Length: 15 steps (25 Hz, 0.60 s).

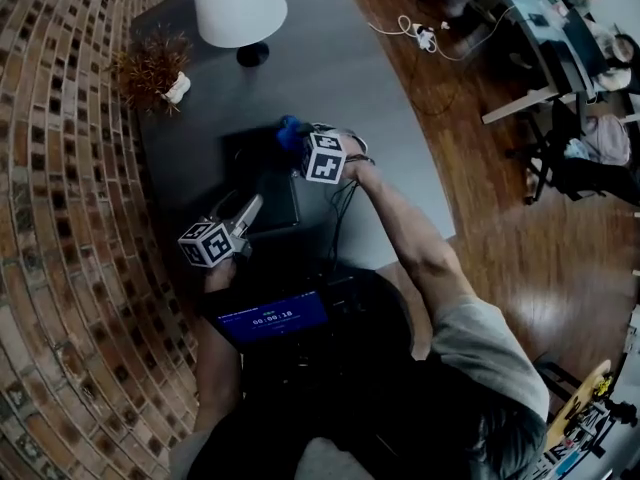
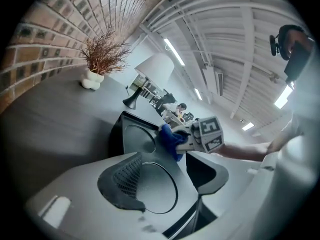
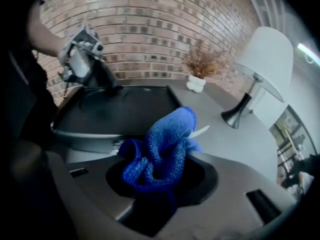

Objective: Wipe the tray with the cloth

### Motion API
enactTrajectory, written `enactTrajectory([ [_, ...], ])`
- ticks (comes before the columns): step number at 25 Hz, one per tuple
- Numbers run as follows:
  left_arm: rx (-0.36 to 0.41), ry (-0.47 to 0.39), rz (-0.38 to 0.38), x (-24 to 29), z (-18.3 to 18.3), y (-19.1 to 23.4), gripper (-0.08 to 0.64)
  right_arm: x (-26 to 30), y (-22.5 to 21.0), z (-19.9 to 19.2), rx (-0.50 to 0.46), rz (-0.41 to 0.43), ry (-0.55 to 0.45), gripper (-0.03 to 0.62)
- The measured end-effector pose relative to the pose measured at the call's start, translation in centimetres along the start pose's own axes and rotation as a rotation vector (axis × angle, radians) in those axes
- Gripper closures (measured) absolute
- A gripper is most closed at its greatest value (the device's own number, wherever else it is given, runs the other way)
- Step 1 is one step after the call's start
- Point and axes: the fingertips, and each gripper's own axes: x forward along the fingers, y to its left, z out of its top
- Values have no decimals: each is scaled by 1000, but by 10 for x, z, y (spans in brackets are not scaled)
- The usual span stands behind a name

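Since the tray (image 1: 255, 168) lies flat on the bench (image 1: 350, 88) with its longer side running away from me, the wipe will have to travel along that line. The cloth (image 3: 165, 144) is bunched into a blue wad at the tray's far right corner. From there the whole dark face of the tray spreads out ahead of it, toward the brick wall. Whether the wad touches the rim I cannot tell.

My right tongs (image 3: 162, 156) are clenched on that cloth and tilted down at the tray, so my right hand is the one placed to wipe. My left tongs (image 2: 167, 169) are at the opposite side, the near left edge. Their jaws stand half apart with the tray's rim between them. I see no pad pressing on the rim, so I judge the tray is not pinned. The next move, I'd say, is to lower the cloth onto the face and draw it across toward the left tongs.
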Motion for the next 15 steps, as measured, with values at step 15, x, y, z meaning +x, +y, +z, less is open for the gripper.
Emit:
enactTrajectory([
  [15,-17,-30,1,-2,1,-1,291,31,-44,-11,11,-104,63,447],
])
